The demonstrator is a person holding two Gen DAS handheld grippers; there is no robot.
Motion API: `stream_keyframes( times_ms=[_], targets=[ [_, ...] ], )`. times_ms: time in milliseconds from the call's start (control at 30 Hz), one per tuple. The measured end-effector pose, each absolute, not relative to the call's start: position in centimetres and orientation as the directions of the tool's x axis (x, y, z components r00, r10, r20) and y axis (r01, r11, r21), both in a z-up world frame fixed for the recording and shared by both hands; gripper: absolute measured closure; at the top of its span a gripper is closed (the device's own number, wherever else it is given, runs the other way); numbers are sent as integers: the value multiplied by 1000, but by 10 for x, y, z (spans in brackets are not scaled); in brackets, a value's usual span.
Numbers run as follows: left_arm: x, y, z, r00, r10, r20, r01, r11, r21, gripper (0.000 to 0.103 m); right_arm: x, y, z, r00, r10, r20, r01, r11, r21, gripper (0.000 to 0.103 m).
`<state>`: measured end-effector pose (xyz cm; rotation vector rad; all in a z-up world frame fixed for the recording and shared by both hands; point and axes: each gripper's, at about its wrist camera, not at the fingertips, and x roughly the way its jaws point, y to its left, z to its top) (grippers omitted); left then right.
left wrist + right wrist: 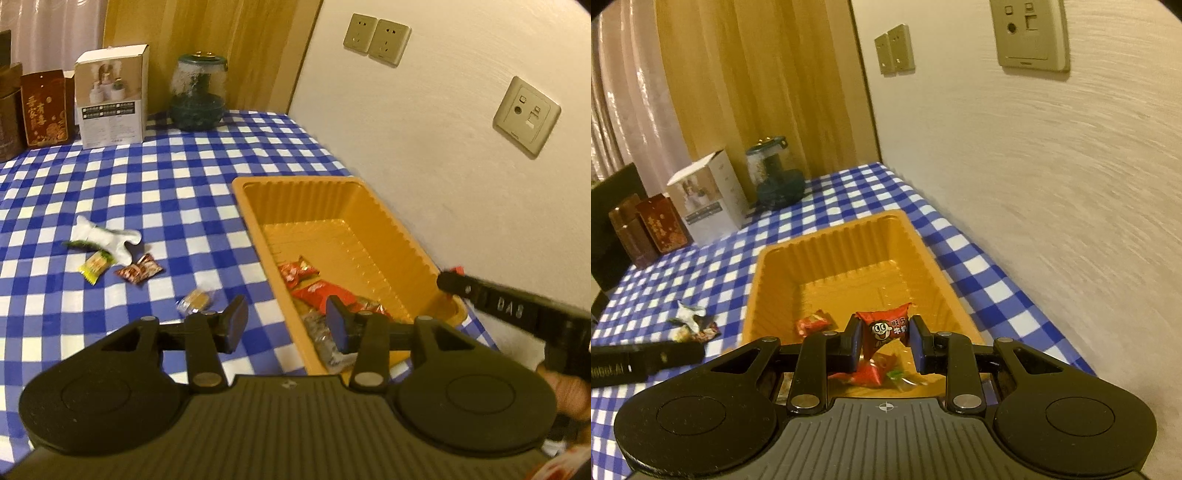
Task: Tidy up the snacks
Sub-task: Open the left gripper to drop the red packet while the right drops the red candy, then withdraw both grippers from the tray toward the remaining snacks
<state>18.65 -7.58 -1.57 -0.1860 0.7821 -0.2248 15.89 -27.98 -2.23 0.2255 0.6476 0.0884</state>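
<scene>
An orange plastic tray [255,206] [761,266] lies on the blue checked tablecloth by the wall, with several red wrapped snacks [297,272] [812,322] inside. My right gripper [884,341] is shut on a red milk candy [884,326] and holds it above the tray's near end. My left gripper [286,324] is open and empty, over the tray's near left rim. Loose on the cloth to the left lie a clear-wrapped snack [195,300], a dark red candy [139,270], a yellow-green candy [96,265] and a white wrapper [107,236].
At the table's back stand a white box [110,98], a dark red box [46,107] and a glass jar [198,92]. The wall with sockets [526,116] runs along the table's right edge. The right gripper's black body [517,308] crosses the left view.
</scene>
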Motion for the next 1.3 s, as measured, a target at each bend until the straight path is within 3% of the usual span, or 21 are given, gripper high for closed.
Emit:
stream_keyframes(
  times_ms=[133, 200, 233, 267, 667, 1300],
  targets=[
    [179, -69, -18, 684, -260, -682, 123, 962, -244, 61, 164, -280, -23, 796, 186, -576, -23, 960, 278, 75],
    [177, -64, -20, 685, -253, -683, 115, 963, -242, 61, 167, -284, -25, 789, 217, -576, -15, 942, 334, 54],
    [175, -62, -21, 685, -251, -684, 111, 964, -243, 61, 167, -287, -26, 789, 224, -573, -4, 933, 359, 24],
    [174, -59, -22, 686, -247, -684, 105, 964, -243, 61, 166, -289, -26, 794, 223, -566, 8, 927, 376, 19],
    [144, -26, -22, 702, -200, -683, 36, 968, -247, 50, 124, -289, -23, 788, 168, -592, 71, 930, 359, 19],
    [90, 37, 0, 749, -92, -656, -68, 974, -214, 39, 81, -202, 9, 783, 284, -553, -108, 938, 330, 19]
  ],
)
